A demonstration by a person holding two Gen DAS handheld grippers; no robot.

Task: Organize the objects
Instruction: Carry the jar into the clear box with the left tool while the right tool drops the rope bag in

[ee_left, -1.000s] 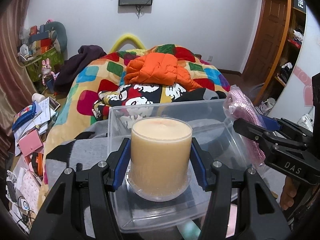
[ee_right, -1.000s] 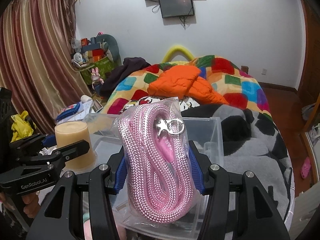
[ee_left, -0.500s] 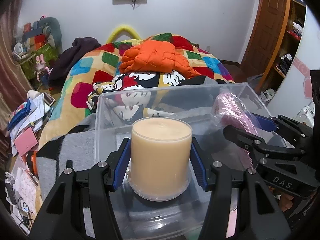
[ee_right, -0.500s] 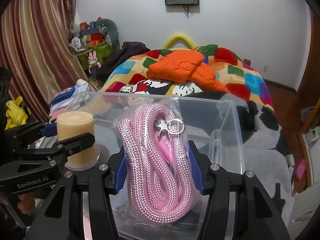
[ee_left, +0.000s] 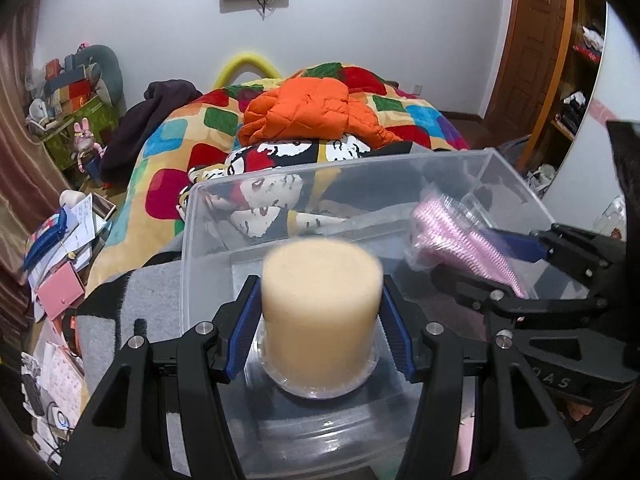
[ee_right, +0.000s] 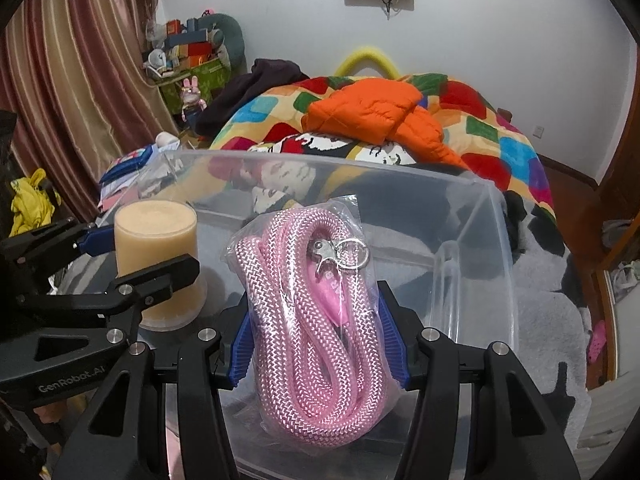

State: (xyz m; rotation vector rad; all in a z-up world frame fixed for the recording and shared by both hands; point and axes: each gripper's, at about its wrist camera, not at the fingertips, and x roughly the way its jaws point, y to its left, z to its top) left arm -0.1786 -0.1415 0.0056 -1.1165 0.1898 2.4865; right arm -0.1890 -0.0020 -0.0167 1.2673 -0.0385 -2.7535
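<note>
Both grippers held their loads inside the clear bin.

The left gripper (ee_left: 320, 320) clamped the cream cylinder (ee_left: 320, 312) upright near the clear bin (ee_left: 248, 184)'s left wall; the right gripper (ee_right: 316, 344) pinched the bagged pink rope (ee_right: 308, 320) toward its right side.

One cup (ee_left: 320, 312), one bagged rope (ee_right: 316, 316), one bin (ee_right: 496, 248).

Bin (ee_left: 280, 184) walls are boxing in both grippers; cup (ee_left: 320, 304) and rope bag (ee_right: 312, 320) are crowding its near side, far half staying open.
</note>
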